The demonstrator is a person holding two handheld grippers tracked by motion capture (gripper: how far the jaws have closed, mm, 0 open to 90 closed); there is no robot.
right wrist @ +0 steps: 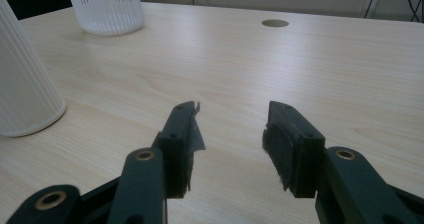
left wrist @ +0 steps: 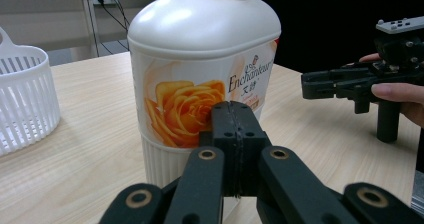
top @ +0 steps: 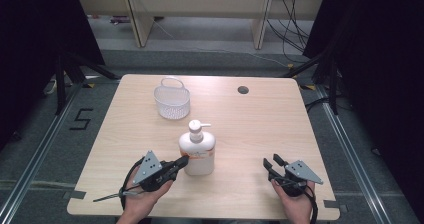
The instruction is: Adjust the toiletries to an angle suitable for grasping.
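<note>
A pale wood table with a round cable hole near its far edge stands on grey floor, black curtains to both sides and light desks beyond. A taped "5" marks the floor on the left. A white pump bottle stands upright near the middle, toward the near edge; its orange rose label reads "Enchanteur". A white slotted basket sits farther back, well apart from it. The left gripper has its jaws pressed together, empty, tips just beside the bottle's base. The right gripper rests near the right, jaws apart, holding nothing.
</note>
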